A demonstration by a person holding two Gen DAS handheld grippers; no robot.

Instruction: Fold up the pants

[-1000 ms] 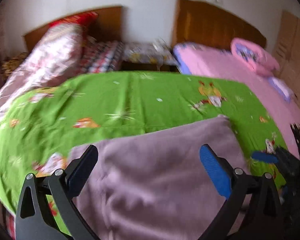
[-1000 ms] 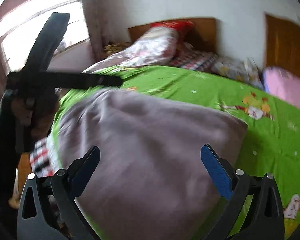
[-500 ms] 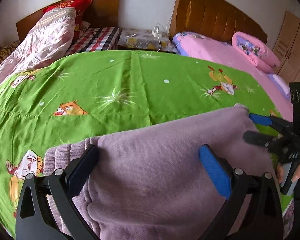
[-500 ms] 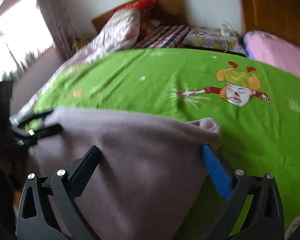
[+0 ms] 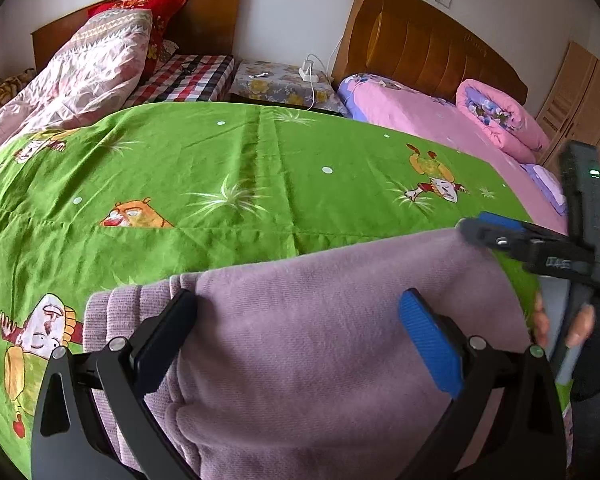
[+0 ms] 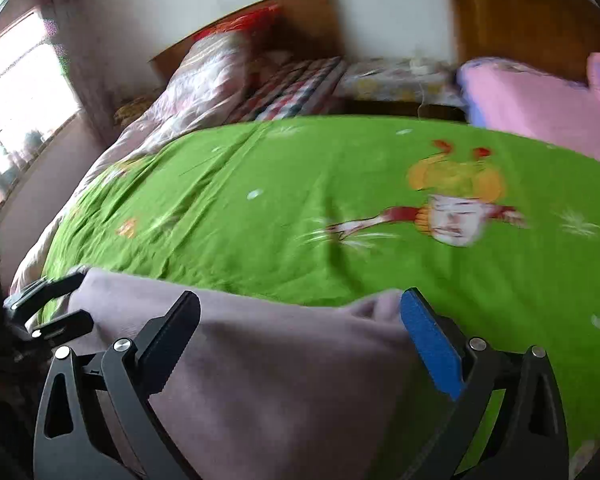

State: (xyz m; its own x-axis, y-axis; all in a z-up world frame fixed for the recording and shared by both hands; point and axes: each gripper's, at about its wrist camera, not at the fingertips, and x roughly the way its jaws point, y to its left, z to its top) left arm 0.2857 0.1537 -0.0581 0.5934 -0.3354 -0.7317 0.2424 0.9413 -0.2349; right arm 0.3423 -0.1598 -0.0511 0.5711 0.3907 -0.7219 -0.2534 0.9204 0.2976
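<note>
Ahead of both tools the green bedspread (image 5: 260,168) stretches wide, a flat surface for folding. The mauve pants (image 5: 320,340) lie on its near edge, spread crosswise beneath and between the fingers, apparently so that both ends can be lifted together. The left hand-held gripper (image 5: 300,336) and right hand-held gripper (image 6: 300,336) gape wide, clamping nothing.

A bed covered by a green cartoon-print sheet (image 5: 228,168) carries the work. The mauve pants (image 5: 320,340) lie flat directly on the sheet at its near edge, ribbed waistband toward the left, with bare green sheet stretching beyond them toward the headboards.
</note>
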